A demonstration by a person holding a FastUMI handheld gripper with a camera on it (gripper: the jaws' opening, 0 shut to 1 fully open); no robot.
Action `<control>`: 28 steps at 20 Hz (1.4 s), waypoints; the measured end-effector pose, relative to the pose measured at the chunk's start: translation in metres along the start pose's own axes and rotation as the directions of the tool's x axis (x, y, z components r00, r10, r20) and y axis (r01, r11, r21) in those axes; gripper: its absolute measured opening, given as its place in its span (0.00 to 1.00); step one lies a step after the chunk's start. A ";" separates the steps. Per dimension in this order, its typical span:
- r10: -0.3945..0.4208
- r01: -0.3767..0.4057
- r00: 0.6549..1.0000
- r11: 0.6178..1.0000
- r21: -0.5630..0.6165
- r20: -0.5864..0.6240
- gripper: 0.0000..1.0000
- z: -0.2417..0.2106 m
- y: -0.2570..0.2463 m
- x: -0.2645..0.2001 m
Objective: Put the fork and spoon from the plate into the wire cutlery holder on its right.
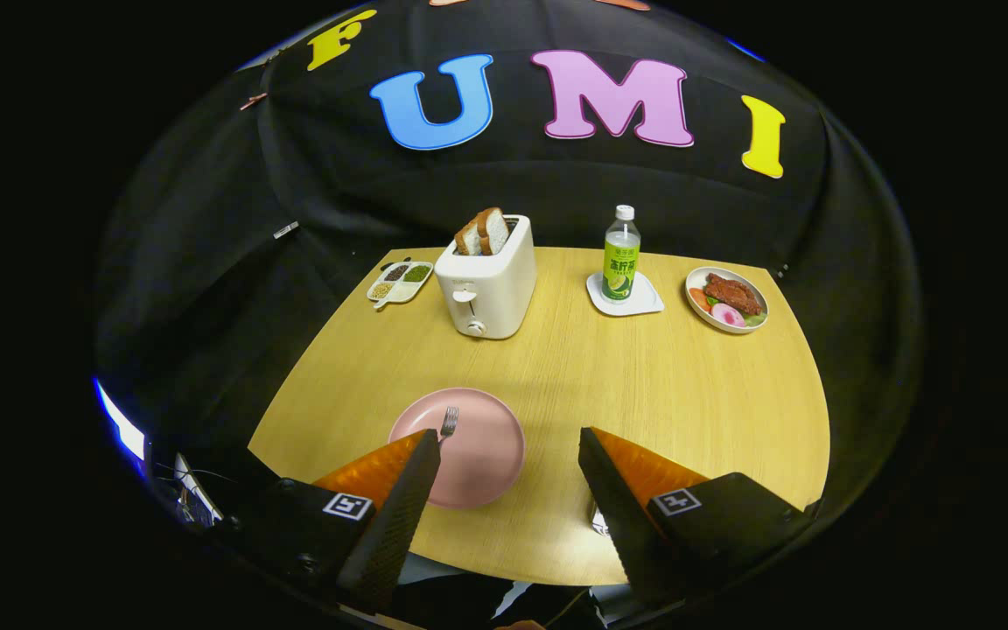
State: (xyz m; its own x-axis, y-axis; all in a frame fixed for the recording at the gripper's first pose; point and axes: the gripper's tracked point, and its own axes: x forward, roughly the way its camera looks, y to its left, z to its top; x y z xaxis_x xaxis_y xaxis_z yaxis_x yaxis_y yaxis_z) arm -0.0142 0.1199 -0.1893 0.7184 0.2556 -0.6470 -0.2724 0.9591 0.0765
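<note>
A gripper hovers above the near part of a light wooden worktop, its two fingers spread wide apart and holding nothing. A round pink plate lies on the worktop between the fingers, closer to the left one, which covers the plate's left edge. The tines of a fork show on the plate right at the tip of the left finger; its handle runs under that finger and is hidden. The spoon cannot be made out. A small glimpse of something pale and metallic peeks out just inside the right finger, near the front edge of the worktop; it may be part of the wire cutlery holder, but too little shows to tell. Well beyond the fingers, toward the back of the worktop, stands a white toaster with slices of bread sticking up out of its slot. Just to the left of the toaster sits a small divided tray of grains and beans. To the toaster's right, a green drink bottle with a white cap stands upright on a white coaster. Farther right, near the worktop's back corner, a white plate of food holds a piece of browned meat and some vegetables.
</note>
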 end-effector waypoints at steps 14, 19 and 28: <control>0.063 -0.108 0.936 0.988 -0.111 -0.345 1.00 -0.102 0.084 0.115; 0.054 -0.086 0.892 0.995 -0.051 -0.449 1.00 -0.135 0.094 0.136; 0.040 -0.054 0.839 0.999 -0.008 -0.543 0.70 -0.160 0.097 0.160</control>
State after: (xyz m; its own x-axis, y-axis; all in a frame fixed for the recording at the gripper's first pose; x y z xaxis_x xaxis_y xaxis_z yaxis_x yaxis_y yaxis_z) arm -0.0285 0.2339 -0.4068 0.2437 0.1873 -0.9516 -0.3157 0.9430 0.1048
